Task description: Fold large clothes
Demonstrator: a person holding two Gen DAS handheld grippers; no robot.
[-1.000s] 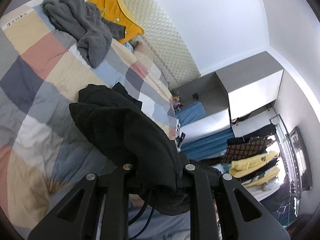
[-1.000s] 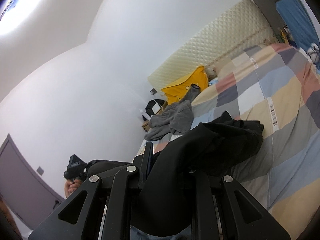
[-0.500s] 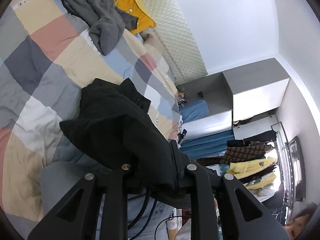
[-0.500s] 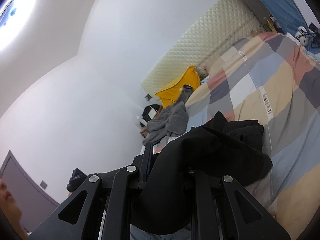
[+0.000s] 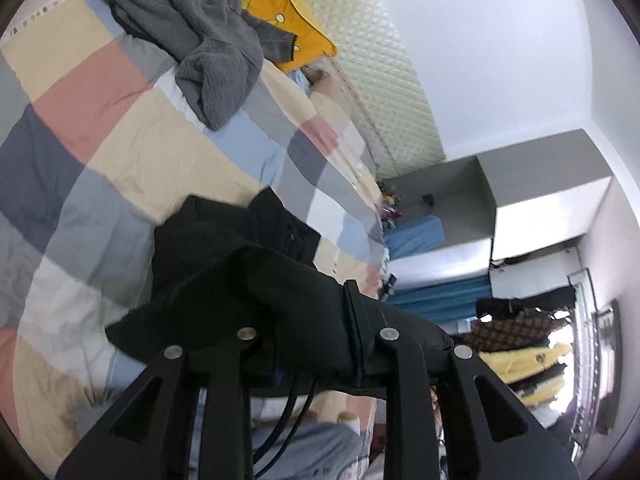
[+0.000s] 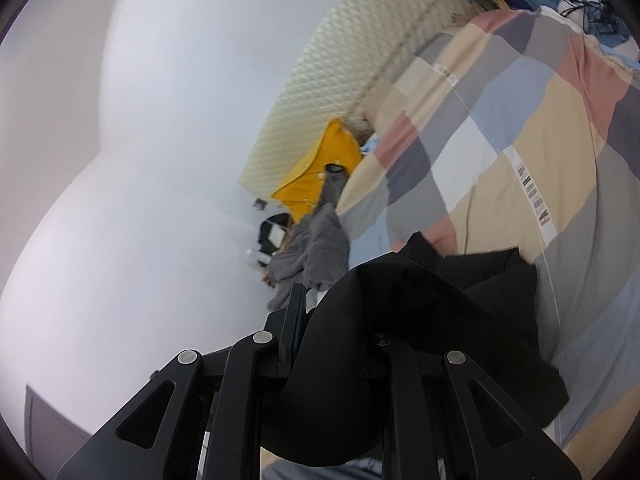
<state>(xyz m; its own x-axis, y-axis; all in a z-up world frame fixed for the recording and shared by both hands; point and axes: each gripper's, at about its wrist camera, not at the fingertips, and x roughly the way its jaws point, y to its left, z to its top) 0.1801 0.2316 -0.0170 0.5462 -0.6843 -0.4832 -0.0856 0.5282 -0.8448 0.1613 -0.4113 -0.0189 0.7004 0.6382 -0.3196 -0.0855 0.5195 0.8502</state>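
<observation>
A black garment hangs bunched between both grippers, and its far part rests on the checked quilt. My left gripper has the cloth draped over it and caught between its fingers. Its jaws are opening, and only the right finger shows. In the right wrist view the same black garment covers most of my right gripper, which is shut on a fold. The left finger stands bare beside the cloth.
A grey fleece garment and a yellow pillow lie by the padded headboard. A grey wardrobe and hanging clothes stand beyond the bed. A person's jeans show below the left gripper.
Both grippers have moved across the bed and sunk a little with the black garment. The right view has rolled. More of the garment now lies on the quilt.
</observation>
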